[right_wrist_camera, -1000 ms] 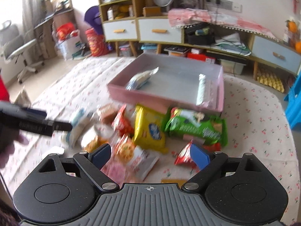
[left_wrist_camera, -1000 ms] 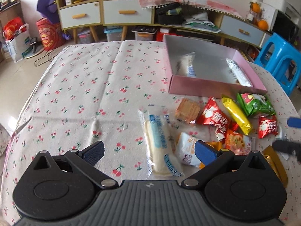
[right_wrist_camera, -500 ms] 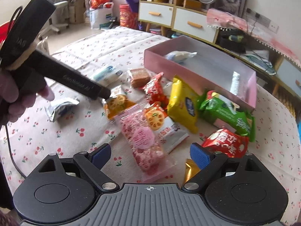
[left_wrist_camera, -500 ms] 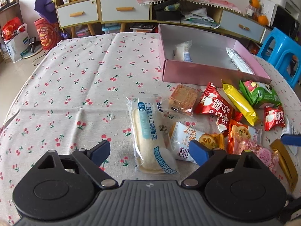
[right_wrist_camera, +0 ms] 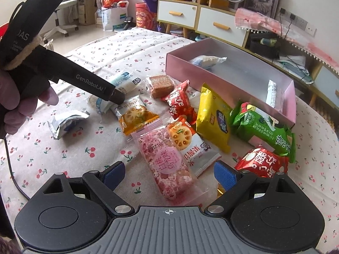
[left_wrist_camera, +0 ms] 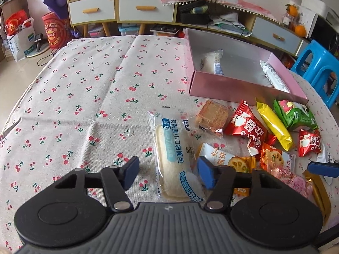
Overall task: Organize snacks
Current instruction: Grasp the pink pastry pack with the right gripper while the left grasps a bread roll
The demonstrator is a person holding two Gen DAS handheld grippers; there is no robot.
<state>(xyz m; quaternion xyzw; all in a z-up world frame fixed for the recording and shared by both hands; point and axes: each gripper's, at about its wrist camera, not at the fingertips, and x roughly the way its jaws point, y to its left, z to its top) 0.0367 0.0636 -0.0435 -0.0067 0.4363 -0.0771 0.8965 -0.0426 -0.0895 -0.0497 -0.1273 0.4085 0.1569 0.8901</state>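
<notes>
My left gripper (left_wrist_camera: 168,173) is open, its jaws on either side of the near end of a long white bread pack (left_wrist_camera: 172,154) on the cherry-print tablecloth. My right gripper (right_wrist_camera: 169,174) is open, its jaws on either side of a pink snack pack (right_wrist_camera: 167,169). A pink box (left_wrist_camera: 243,89) holds a bread pack (left_wrist_camera: 211,62) and a white bar (left_wrist_camera: 274,78). Loose snacks lie near it: a brown biscuit (left_wrist_camera: 211,114), red packs (left_wrist_camera: 246,127), a yellow pack (left_wrist_camera: 274,122), a green pack (left_wrist_camera: 296,115).
The left gripper's body (right_wrist_camera: 70,76) and the hand holding it cross the right wrist view. A crumpled silver wrapper (right_wrist_camera: 63,122) lies at the table's left there. A blue stool (left_wrist_camera: 317,67) and cabinets with drawers (left_wrist_camera: 118,8) stand beyond the table.
My left gripper has come down and forward until its jaws straddle the bread pack. My right gripper swung left and closed in on the pink snack pack.
</notes>
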